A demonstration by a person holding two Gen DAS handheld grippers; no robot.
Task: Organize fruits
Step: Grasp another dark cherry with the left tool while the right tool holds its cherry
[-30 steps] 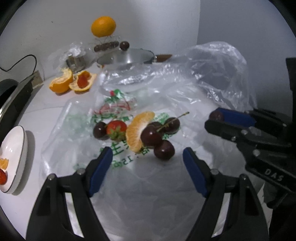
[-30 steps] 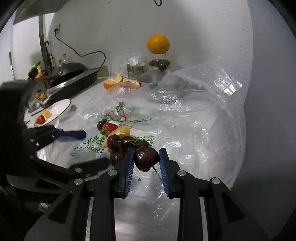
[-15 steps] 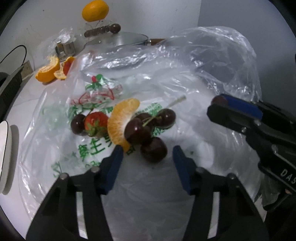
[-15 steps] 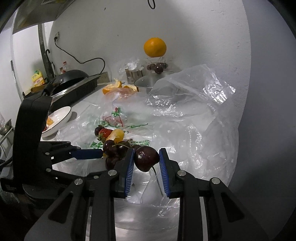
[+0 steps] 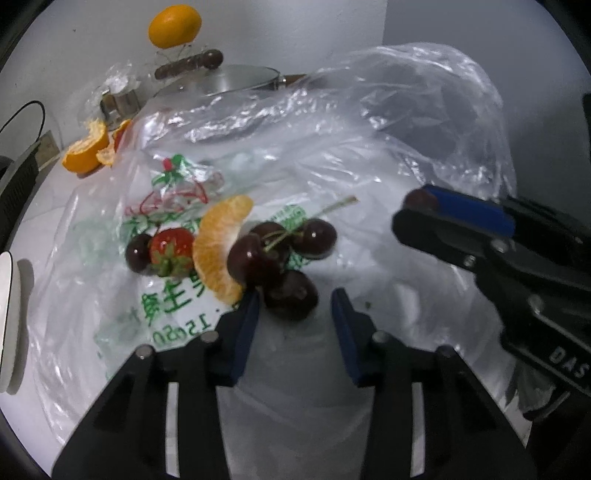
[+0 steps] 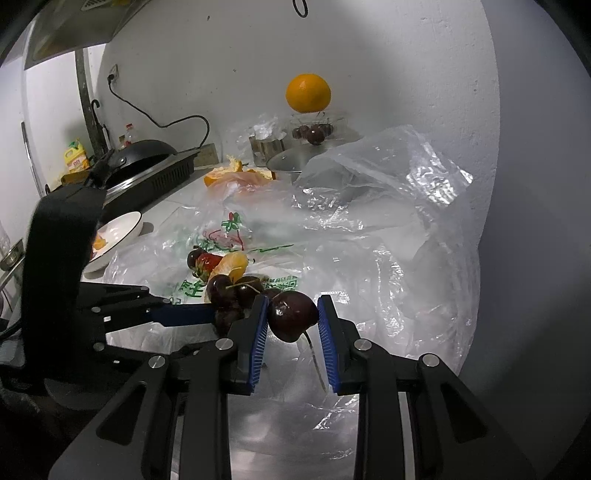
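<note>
On a clear plastic bag (image 5: 258,177) lie several dark cherries (image 5: 314,236), an orange segment (image 5: 218,247), a strawberry (image 5: 171,245) and one more cherry (image 5: 136,253). My left gripper (image 5: 293,301) is open, its jaws on either side of the nearest cherry (image 5: 291,295). My right gripper (image 6: 291,314) is shut on a dark cherry (image 6: 293,315) and holds it above the bag, stem hanging down. It shows at the right of the left wrist view (image 5: 454,221). The fruit pile also shows in the right wrist view (image 6: 225,277).
A white plate (image 6: 118,236) with fruit pieces sits at the left. Orange peel (image 5: 88,151), a steel pot lid (image 5: 229,79), a whole orange (image 5: 175,26) on a clear stand and a black cooker (image 6: 144,166) stand at the back. A wall closes the right side.
My left gripper has moved forward to the fruit pile and its jaws have narrowed around the nearest cherry. My right gripper has kept hold of its cherry and risen slightly.
</note>
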